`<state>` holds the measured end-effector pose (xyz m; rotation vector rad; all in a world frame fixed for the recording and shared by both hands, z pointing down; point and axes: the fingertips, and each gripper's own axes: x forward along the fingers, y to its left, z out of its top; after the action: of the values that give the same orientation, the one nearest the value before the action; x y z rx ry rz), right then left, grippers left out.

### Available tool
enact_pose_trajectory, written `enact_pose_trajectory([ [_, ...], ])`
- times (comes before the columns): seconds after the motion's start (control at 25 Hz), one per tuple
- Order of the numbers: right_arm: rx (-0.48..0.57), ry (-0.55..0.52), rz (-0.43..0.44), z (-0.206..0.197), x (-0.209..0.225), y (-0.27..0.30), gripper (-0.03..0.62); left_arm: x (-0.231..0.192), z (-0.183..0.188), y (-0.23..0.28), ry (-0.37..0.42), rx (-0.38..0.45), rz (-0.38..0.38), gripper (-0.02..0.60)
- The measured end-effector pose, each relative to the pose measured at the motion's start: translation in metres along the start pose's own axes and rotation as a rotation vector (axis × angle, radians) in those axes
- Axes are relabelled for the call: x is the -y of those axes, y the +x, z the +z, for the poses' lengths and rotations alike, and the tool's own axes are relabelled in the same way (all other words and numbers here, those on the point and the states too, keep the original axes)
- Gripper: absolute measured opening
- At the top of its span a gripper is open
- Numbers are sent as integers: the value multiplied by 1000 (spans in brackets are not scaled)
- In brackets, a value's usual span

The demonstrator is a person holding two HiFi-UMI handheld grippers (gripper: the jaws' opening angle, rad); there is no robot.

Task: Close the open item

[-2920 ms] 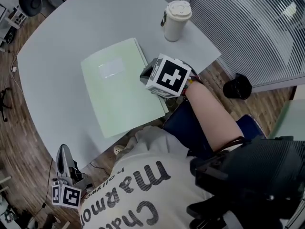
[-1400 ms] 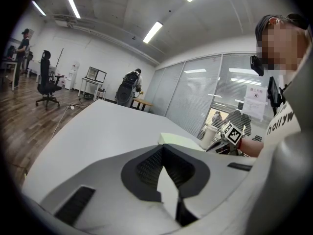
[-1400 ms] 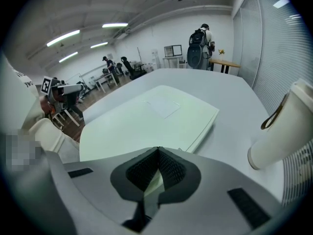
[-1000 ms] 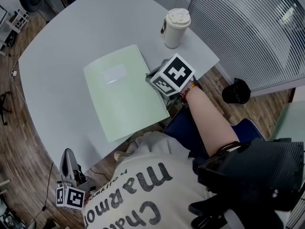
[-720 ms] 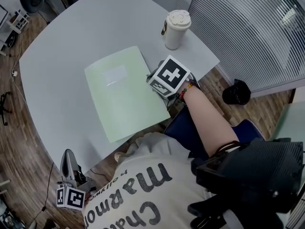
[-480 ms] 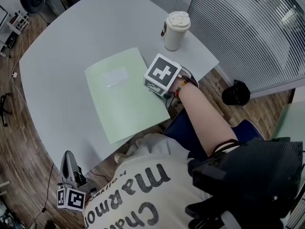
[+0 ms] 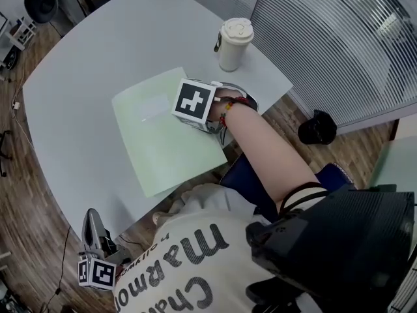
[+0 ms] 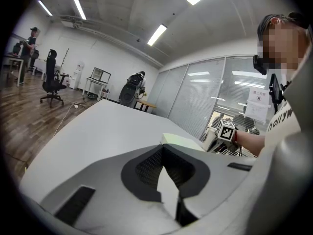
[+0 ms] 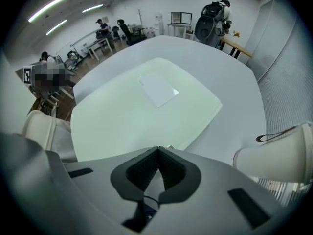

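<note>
Closure seems all but done: the green folder point(image 7: 156, 142) lies flat on the counter point(image 7: 78, 70), near its right edge, with the cover down and no page showing. It looks thin and smooth, pale green, with a white label point(image 7: 155, 107) on the far half of the cover; from here I cannot tell whether the cover sits fully flush along the open side. The right gripper point(image 9: 158, 152) is over the folder's right edge, its jaws pressed together with nothing between them, and whether it touches the cover is unclear. The left gripper point(image 8: 163, 150) hangs low off the near left of the counter, jaws likewise together and empty. The next move probably calls for a light press along the right edge, then lifting away without dragging the folder toward the cup point(image 7: 233, 43) standing just beyond.
</note>
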<state>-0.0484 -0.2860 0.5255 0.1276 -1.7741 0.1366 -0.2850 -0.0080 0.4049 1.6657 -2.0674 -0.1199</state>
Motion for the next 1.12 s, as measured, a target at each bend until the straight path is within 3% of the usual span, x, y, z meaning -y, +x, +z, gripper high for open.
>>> enact_pose_trajectory([
  [0.32,-53,-25,58,-1,0,6,2,4,-12,-6,-33,31,24,-6],
  [0.56,42,73,139,-2,4,2,1,9,-19,-25,-31,37,61,-6],
  [0.84,322,250,173,-6,5,-1,2,14,-15,-38,6,50,44,-6],
  [1.12,811,706,246,-38,10,-47,1,24,-9,-55,41,61,-5,-6],
])
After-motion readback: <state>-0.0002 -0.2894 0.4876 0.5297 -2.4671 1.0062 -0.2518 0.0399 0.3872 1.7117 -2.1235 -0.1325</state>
